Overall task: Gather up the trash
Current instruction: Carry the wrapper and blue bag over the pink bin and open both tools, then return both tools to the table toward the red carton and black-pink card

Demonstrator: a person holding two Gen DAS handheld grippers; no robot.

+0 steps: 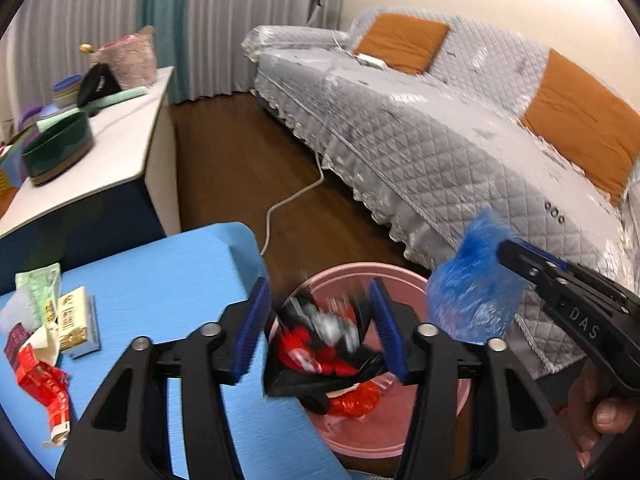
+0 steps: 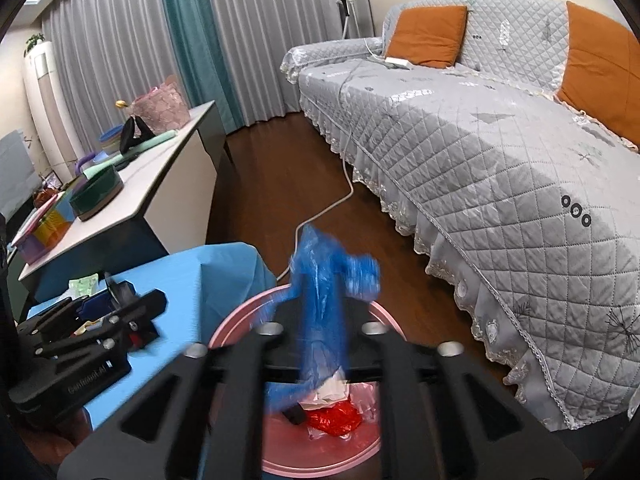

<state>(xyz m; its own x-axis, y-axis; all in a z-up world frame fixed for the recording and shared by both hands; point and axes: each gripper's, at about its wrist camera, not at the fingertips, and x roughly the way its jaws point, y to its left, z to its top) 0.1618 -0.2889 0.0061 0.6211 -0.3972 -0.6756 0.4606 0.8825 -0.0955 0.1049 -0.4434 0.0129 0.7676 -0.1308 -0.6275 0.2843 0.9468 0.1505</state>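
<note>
The left hand-held gripper (image 1: 320, 332) gapes open at frame centre, a glossy red-black wrapper (image 1: 324, 340) between its pads. The right hand-held gripper (image 2: 320, 320) pinches crinkly blue plastic (image 2: 324, 300) over the round pink bin (image 2: 236, 320).

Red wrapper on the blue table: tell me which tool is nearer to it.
Left. The left tool hangs over the pink bin beside the table; the right tool is farther, beyond the bin from the red wrapper.
</note>
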